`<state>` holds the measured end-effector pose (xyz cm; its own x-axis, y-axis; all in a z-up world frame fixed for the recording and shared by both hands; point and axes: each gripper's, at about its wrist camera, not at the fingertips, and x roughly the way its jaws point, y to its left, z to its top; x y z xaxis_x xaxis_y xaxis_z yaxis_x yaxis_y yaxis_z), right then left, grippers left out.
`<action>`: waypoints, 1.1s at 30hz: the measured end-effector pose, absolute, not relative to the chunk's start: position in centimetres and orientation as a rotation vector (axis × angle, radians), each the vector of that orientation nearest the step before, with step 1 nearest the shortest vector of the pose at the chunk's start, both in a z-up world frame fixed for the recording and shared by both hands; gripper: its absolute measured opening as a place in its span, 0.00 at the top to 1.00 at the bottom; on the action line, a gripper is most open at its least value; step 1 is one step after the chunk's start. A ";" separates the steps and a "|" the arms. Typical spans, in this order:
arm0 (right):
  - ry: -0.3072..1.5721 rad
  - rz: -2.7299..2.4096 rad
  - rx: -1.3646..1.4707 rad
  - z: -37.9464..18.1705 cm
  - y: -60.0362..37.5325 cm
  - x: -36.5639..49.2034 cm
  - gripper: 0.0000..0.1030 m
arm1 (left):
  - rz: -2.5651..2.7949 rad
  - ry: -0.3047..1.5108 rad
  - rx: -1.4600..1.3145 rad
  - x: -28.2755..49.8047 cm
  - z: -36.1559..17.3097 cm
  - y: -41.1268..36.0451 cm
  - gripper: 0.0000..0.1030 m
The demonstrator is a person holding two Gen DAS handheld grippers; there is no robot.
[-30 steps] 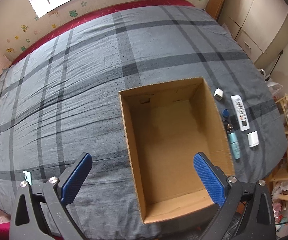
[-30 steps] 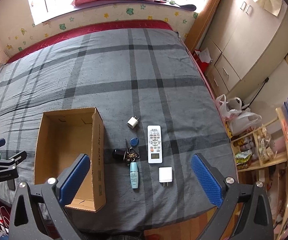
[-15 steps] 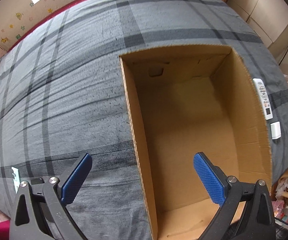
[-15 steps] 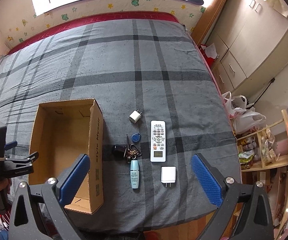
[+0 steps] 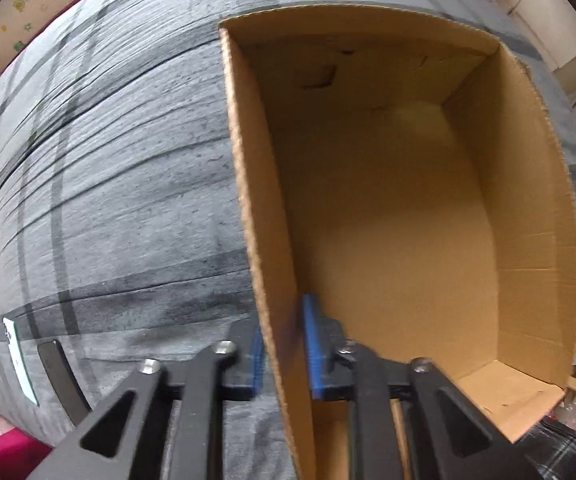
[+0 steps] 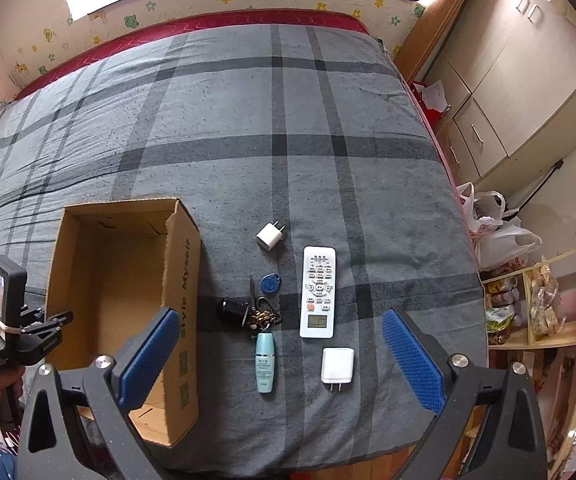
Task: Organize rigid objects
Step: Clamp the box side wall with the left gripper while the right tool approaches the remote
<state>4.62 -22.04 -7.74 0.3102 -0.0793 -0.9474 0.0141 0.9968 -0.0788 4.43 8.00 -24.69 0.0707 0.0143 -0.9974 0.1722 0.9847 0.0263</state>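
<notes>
An open, empty cardboard box (image 6: 184, 280) lies on the grey plaid bed. My left gripper (image 5: 282, 356) is shut on the box's left wall (image 5: 256, 216), one blue pad on each side; it also shows in the right wrist view (image 6: 44, 326). To the right of the box lie a small white plug (image 6: 270, 235), a blue key fob (image 6: 270, 282), a bunch of keys (image 6: 248, 312), a white remote (image 6: 318, 292), a teal bottle (image 6: 266, 362) and a white charger (image 6: 337, 364). My right gripper (image 6: 280, 360) is open above them, holding nothing.
The bed's (image 6: 248, 128) right edge drops to the floor by cream cabinets (image 6: 499, 92), plastic bags (image 6: 495, 232) and a wooden shelf (image 6: 535, 304). A white phone-like slab (image 5: 20, 360) lies at the bed's left edge.
My left gripper moved down and forward to the box and closed on its left wall. My right gripper stayed open and drifted slightly above the small objects.
</notes>
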 end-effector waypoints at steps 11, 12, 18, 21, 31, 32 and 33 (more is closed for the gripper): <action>1.297 -0.074 -0.031 -10.6 -24.3 6.1 0.00 | -0.058 1.500 0.139 4.3 -25.1 7.4 0.85; 1.300 -0.075 -0.032 -10.9 -24.6 6.2 0.00 | -0.056 1.499 0.138 4.3 -25.1 7.4 0.85; 1.317 -0.078 -0.045 -13.0 -25.9 7.5 0.00 | -0.041 1.502 0.128 4.6 -25.2 7.6 0.85; 1.323 -0.076 -0.055 -14.3 -26.5 8.4 0.01 | -0.043 1.502 0.130 4.6 -25.3 7.8 0.85; 1.425 -0.062 -0.060 -21.2 -28.6 10.5 0.02 | -0.025 1.512 0.149 4.9 -26.0 7.6 0.85; 1.435 -0.064 -0.062 -21.9 -28.7 10.6 0.02 | -0.023 1.512 0.156 5.0 -26.0 7.5 0.85; 1.444 -0.065 -0.063 -22.7 -28.9 10.7 0.03 | -0.021 1.515 0.154 5.0 -26.1 7.5 0.85</action>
